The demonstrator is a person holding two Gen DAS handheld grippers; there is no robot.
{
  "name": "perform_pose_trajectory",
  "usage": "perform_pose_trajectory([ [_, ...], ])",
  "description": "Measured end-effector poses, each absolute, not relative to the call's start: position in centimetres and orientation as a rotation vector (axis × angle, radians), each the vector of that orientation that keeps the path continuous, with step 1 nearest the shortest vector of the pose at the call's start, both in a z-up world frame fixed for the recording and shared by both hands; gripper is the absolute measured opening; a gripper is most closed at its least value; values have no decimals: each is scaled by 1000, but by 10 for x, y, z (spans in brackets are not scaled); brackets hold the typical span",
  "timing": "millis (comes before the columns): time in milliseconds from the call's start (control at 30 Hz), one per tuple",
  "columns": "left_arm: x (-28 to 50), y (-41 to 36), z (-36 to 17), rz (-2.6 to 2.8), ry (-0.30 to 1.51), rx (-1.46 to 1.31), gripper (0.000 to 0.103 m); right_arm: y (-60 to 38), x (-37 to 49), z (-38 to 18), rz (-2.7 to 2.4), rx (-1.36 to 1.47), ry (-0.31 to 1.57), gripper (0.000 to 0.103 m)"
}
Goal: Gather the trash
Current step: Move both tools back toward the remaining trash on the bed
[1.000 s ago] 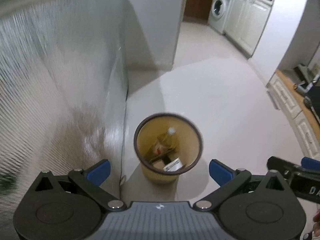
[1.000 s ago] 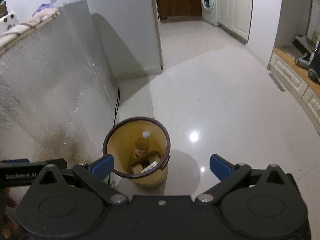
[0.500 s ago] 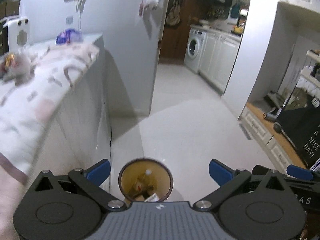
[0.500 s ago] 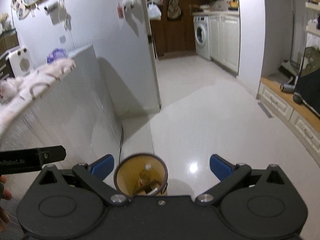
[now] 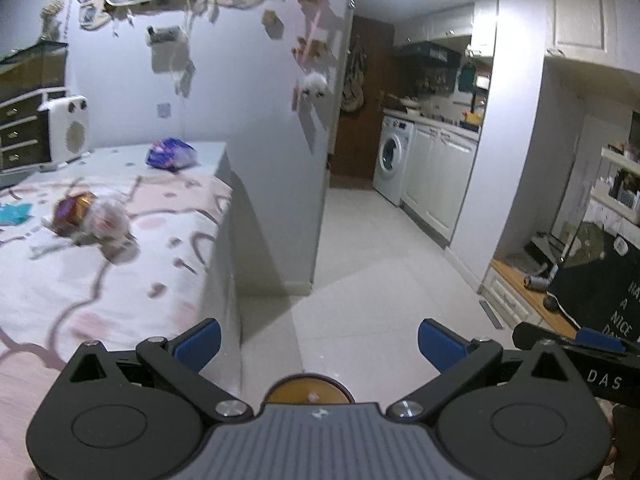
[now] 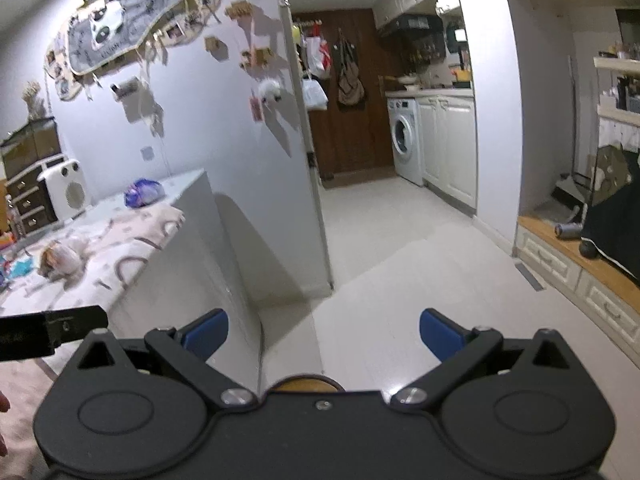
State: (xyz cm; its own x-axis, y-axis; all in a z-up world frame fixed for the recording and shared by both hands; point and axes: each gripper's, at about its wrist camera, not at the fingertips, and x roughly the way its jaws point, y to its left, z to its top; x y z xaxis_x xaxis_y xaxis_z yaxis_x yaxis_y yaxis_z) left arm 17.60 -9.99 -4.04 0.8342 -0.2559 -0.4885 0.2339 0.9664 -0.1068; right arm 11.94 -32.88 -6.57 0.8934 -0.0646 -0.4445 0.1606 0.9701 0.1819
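White floor tiles (image 5: 360,280) run from us toward a far kitchen, where a washer (image 5: 394,158) stands beside white cabinets (image 5: 440,176). On the left we see the bench (image 5: 120,280), covered by a pale pink patterned cloth. A wall (image 5: 248,120) hung with photos and small ornaments rises behind it.

We hold our left hand-held gripper (image 5: 318,340) level, its blue fingertips spread wide with nothing between them. Our right hand-held gripper (image 6: 324,332) is likewise wide and empty. Each shows at the edge of the other's view: the right one's tip at the far right of the left view, the left one's tip at the far left of the right view.

The bin (image 5: 308,390) sits on the floor just right of the bench's near corner, directly below us. Only a sliver of its yellow inside and dark rim shows above the left gripper's body. In the right view even less of it (image 6: 306,384) peeks out.

Trash lies on the bench, well apart from both grippers. A crumpled wrapper bundle (image 5: 90,216), reddish-gold and whitish, rests on the cloth at the left; it is blurred. A purple bag (image 5: 172,154) lies farther back, on the bare pale top. Teal scraps (image 5: 16,212) sit at the left edge. A white fan heater (image 5: 66,128) stands at the bench's far left end.
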Motion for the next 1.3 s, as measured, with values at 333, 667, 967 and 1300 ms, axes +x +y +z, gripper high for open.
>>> perform_pose_trajectory([
  [333,179,-33,-5,-169,463,-49,103,-278,129,-49,-39,200,388,103],
  [667,200,50,13,-79,440,-40,103,-222,160,-31,35,191,391,103],
  [967,219,147,14,26,443,-45,103,-162,186,-23,42,178,386,103],
  [1300,252,273,0,158,514,-103,103,-105,217,-21,185,208,347,103],
])
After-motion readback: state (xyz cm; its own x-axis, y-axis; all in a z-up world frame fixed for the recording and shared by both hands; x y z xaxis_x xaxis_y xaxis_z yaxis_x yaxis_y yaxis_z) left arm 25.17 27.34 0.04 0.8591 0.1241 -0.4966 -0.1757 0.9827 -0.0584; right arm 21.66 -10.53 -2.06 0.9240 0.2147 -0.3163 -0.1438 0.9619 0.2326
